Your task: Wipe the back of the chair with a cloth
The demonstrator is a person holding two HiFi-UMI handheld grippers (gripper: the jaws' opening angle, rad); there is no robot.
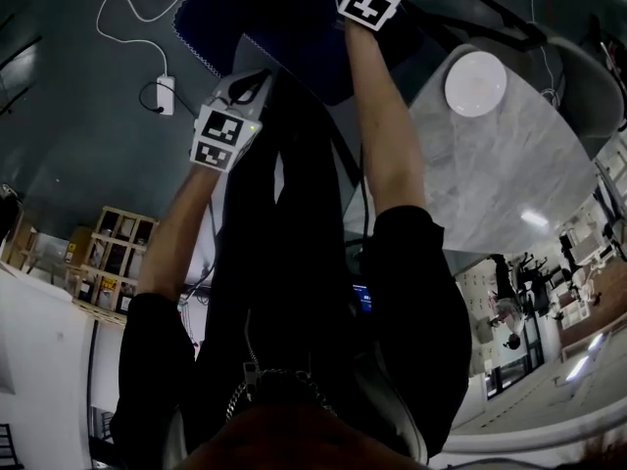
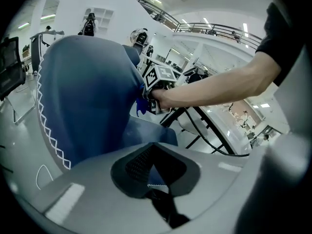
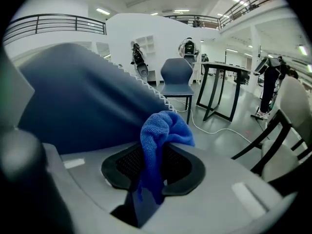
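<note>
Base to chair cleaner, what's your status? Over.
Left gripper clamped on chair edge. Right gripper shut on blue cloth, close beside the chair back. Nothing between them.

the head view is dim and underexposed, and the person's black clothing (image 1: 294, 292) loses all detail. both gripper views are bright under ceiling strip lights (image 3: 103, 11), with strong fisheye bending, black vignetted corners and soft, blurred nearest surfaces.
</note>
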